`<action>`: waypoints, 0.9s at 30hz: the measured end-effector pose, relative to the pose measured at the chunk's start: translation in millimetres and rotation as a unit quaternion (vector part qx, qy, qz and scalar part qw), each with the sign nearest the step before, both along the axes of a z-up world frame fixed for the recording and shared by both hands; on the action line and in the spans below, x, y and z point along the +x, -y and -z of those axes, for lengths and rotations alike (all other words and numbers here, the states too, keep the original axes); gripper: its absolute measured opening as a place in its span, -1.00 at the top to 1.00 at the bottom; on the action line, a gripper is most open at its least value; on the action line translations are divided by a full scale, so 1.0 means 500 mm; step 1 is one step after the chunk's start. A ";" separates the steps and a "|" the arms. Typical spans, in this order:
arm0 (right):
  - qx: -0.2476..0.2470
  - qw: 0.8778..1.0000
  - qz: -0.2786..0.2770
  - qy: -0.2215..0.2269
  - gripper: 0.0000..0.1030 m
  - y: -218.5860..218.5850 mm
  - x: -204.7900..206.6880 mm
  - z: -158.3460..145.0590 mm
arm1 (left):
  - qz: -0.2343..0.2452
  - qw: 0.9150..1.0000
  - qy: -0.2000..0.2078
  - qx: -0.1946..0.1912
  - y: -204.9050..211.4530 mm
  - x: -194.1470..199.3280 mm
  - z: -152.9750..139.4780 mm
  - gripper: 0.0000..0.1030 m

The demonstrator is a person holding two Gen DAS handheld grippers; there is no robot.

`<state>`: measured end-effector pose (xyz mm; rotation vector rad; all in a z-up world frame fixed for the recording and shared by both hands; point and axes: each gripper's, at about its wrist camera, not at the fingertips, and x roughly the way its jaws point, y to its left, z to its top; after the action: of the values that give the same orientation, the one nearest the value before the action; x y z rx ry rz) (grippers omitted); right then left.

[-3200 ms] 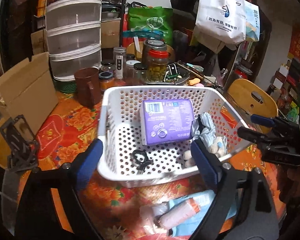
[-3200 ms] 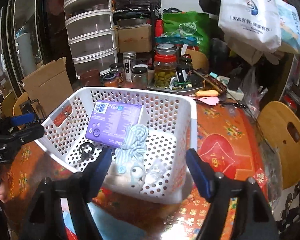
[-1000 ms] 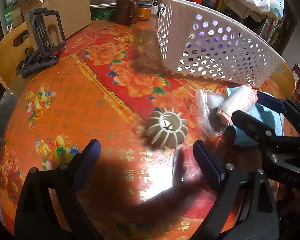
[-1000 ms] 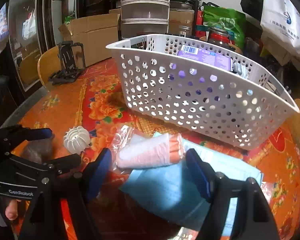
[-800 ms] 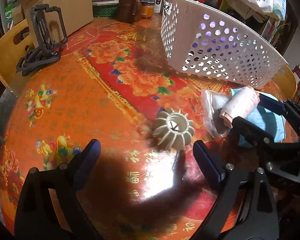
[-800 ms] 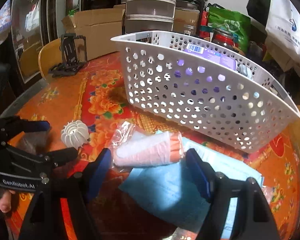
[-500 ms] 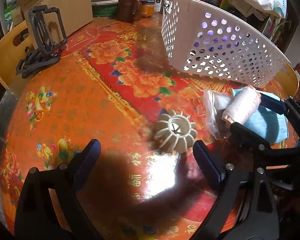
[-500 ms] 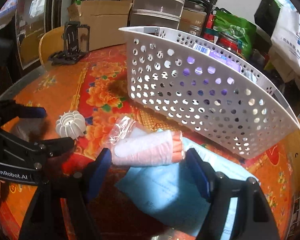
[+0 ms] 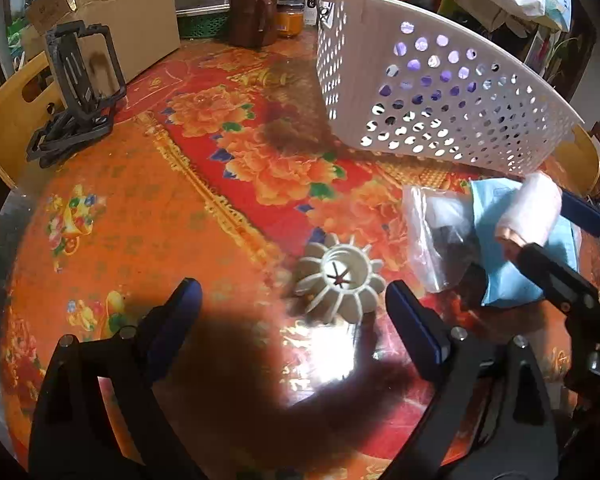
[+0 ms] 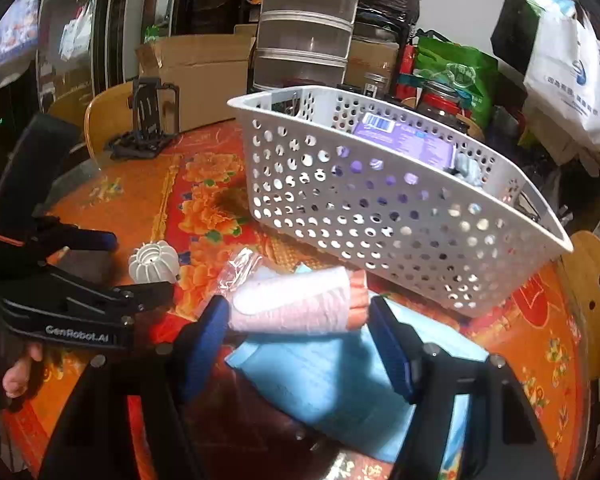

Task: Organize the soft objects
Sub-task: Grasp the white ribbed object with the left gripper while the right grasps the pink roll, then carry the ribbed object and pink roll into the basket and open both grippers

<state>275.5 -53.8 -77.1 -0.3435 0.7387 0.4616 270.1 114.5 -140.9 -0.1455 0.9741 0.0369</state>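
A white perforated basket stands on the table and holds a purple pack and a striped cloth. In front of it a rolled pink-white sock lies on a light blue pack. My right gripper is open, its fingers on either side of the sock. A white ribbed ball sits just ahead of my open left gripper. The basket, the sock and the blue pack also show in the left wrist view.
A clear plastic bag lies beside the blue pack. A black phone stand and a cardboard box are at the far left. A brown mug, jars and stacked drawers crowd the back edge.
Both grippers came down from above the basket to the table in front of it. In the last second the right gripper closed in around the sock and the left neared the ribbed ball.
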 end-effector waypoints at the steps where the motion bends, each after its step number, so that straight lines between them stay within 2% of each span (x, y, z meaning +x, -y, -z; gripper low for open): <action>1: 0.005 1.000 0.001 0.000 -0.37 0.007 -0.003 -0.004 | 0.000 1.000 0.002 0.003 0.002 -0.001 -0.001 -0.61; 5: 0.019 1.000 0.007 -0.003 -0.37 0.029 -0.011 -0.013 | 0.009 1.000 0.010 0.002 0.013 -0.006 -0.007 -0.28; 7: 0.023 1.000 0.012 -0.004 -0.37 0.040 -0.014 -0.016 | 0.017 1.000 0.015 -0.003 0.022 -0.010 -0.010 0.06; 9: 0.028 0.999 0.016 -0.006 -0.37 0.051 -0.016 -0.018 | 0.024 1.000 0.019 -0.005 0.033 -0.015 -0.013 0.22; 12: 0.033 0.999 0.020 -0.004 -0.37 0.062 -0.020 -0.024 | 0.020 0.999 0.029 0.022 0.048 -0.022 -0.018 0.22; 19: 0.043 0.999 0.030 0.005 -0.37 0.092 -0.028 -0.039 | 0.021 0.998 0.052 0.012 0.049 -0.042 -0.055 0.22; 27: 0.072 0.996 0.040 0.022 -0.37 0.133 -0.048 -0.079 | 0.027 0.995 0.095 0.016 0.062 -0.074 -0.134 0.22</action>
<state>251.4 -120.5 -37.9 -0.1881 0.6701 0.4280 232.9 83.6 -73.7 -0.0914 0.7875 -0.0118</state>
